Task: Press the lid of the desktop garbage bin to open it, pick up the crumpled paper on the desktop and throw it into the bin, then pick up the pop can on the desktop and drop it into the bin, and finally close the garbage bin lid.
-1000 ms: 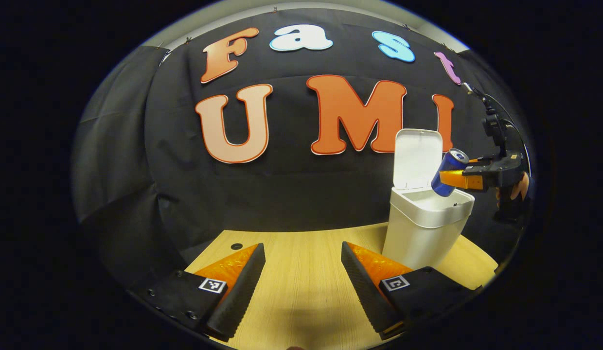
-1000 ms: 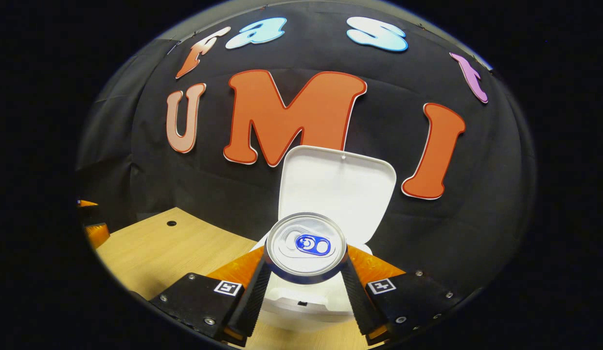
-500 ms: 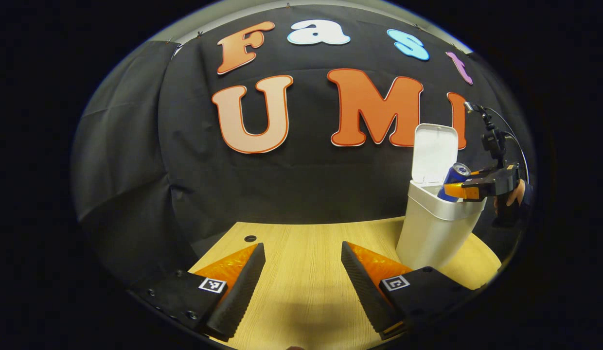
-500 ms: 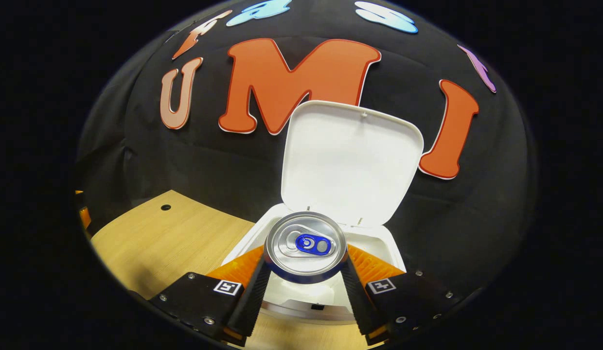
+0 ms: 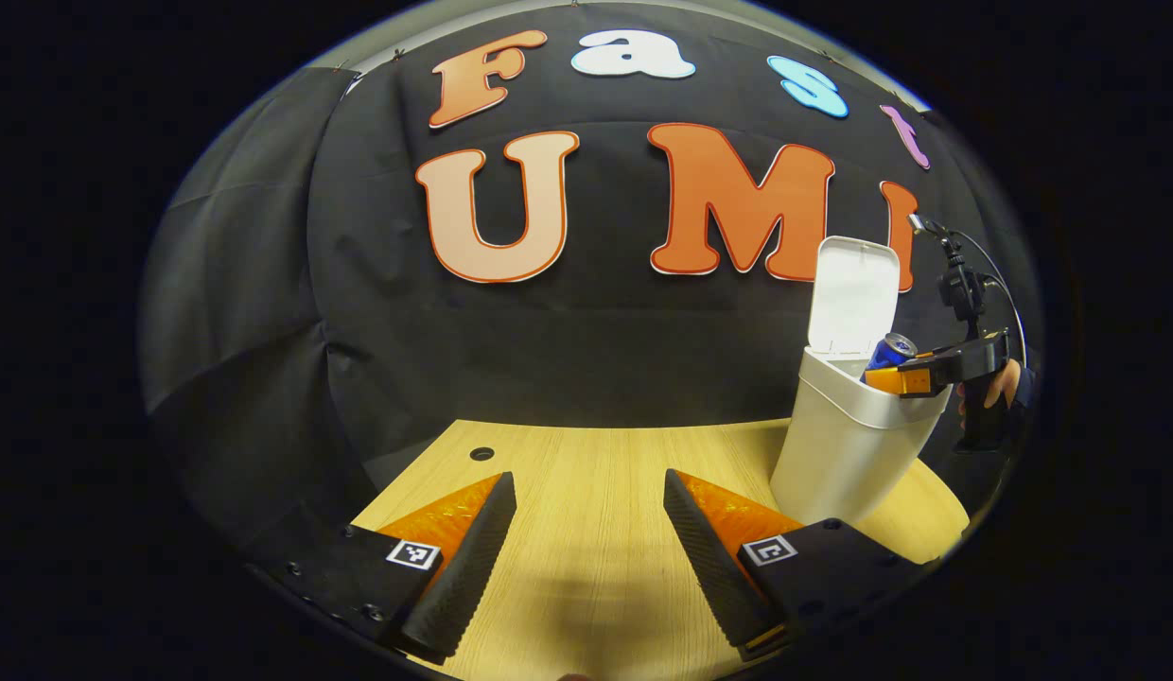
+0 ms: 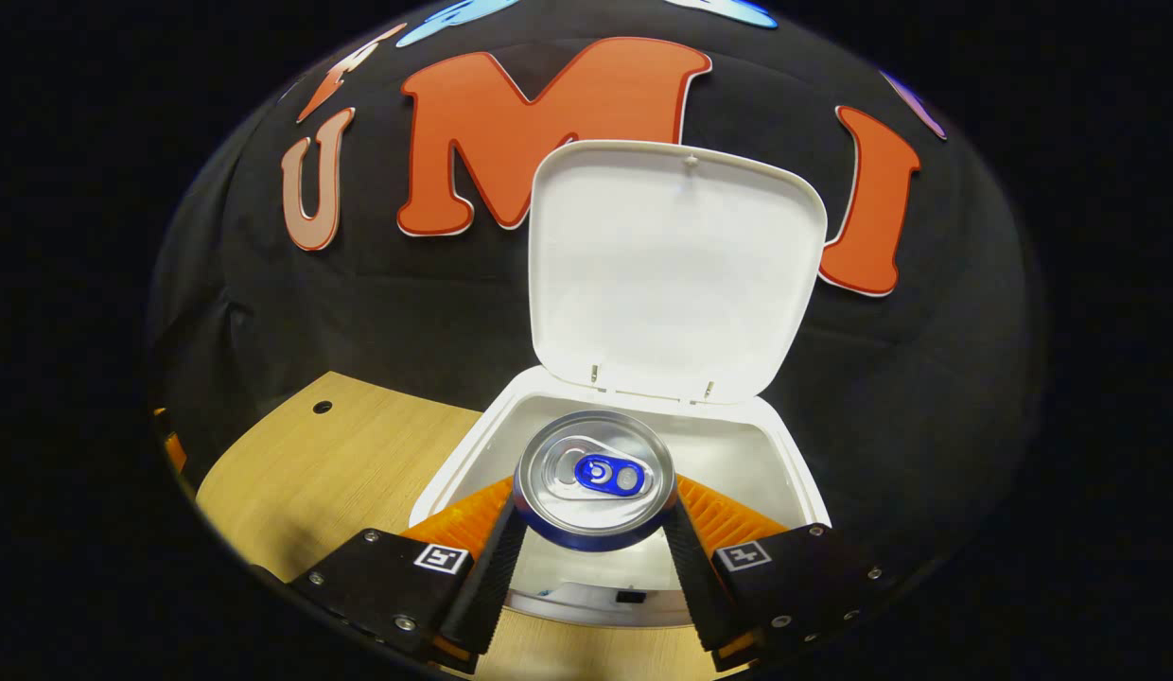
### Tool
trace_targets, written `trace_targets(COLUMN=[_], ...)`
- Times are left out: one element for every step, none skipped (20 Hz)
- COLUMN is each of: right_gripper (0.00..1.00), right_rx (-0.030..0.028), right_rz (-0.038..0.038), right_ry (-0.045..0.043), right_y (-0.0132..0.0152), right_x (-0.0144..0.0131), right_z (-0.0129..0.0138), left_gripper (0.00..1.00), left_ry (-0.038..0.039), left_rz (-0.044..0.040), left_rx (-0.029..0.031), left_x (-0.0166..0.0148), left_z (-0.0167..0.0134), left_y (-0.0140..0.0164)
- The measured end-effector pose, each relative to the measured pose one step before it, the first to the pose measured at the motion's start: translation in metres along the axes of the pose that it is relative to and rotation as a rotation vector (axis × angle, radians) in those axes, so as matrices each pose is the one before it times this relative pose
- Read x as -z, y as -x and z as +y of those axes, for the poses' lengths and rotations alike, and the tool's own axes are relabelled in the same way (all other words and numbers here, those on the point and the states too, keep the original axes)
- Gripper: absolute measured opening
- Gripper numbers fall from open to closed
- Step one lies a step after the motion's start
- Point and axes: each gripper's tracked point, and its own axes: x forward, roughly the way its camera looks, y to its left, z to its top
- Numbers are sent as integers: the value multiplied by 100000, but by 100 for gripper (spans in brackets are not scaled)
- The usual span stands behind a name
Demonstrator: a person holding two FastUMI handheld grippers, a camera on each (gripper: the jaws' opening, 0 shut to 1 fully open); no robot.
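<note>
The white bin [image 6: 463, 454] stands on my tabletop [image 5: 586, 473] with its lid [image 6: 676, 270] swung upright at the back, the mouth open. My right claw [image 6: 594, 549] grips the blue can [image 6: 596, 478] by its sides, tilted, silver top with the blue tab toward me, its lower end inside the bin's mouth.
</note>
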Motion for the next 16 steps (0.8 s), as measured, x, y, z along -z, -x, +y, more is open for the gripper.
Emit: trace_targets(right_gripper=[80, 81, 81, 81, 82, 82, 82, 82, 82, 82, 82, 82, 82, 82, 82, 82], right_rx=[92, -82, 214, -10, -109, -42, -91, 479, 422, 513, 441, 430, 266, 314, 652, 725], right_rz=[842, 621, 767, 740, 730, 705, 714, -425, -481, -412, -103, 94, -75, -912, -1380, -1301], right_ry=[-1359, -1297, -1555, -2041, -2066, -1715, -1166, 538, 817, 600, 457, 528, 774, 1141, 1360, 1120], right_y=[-78, -40, 30, -31, -18, 0, 157, 87, 59, 165, 20, 179, 170, 72, 153, 238], right_x=[119, 172, 160, 250, 177, 161, 216, -118, -33, -127, -86, 23, -183, -276, -532, -570], right_z=[-104, -3, -78, -56, -81, -95, -92, -141, -84, -89, -169, -137, -12, -74, -245, -254], left_gripper=[96, 100, 100, 100, 100, 96, 100, 100, 100, 100, 100, 100, 100, 100, 100, 100], left_ry=[-107, -193, -13, 3, 26, -10, 14, 31, -30, -65, -17, -195, -212, -122, -109, 20], left_rz=[-216, -9, -61, 54, -3, 4, 115, -10, -78, -77, -224, -47, -130, -238, -69, -12], left_rx=[373, 109, 144, 134, 10, 98, 271, 388, 261, 255, 147, 78, -2, 168, 98, 159], left_x=[-139, 17, -31, 16, -3, 33, -53, 160, -66, -10, -113, 35, -89, -115, -99, 84], left_z=[-78, -102, -7, 15, 53, 16, -86, -14, -101, 13, -38, -77, 42, -10, -25, -30], left_y=[-94, -117, 44, 62, 21, -12, -2, 82, 46, 22, -19, 45, -24, 59, -60, -4])
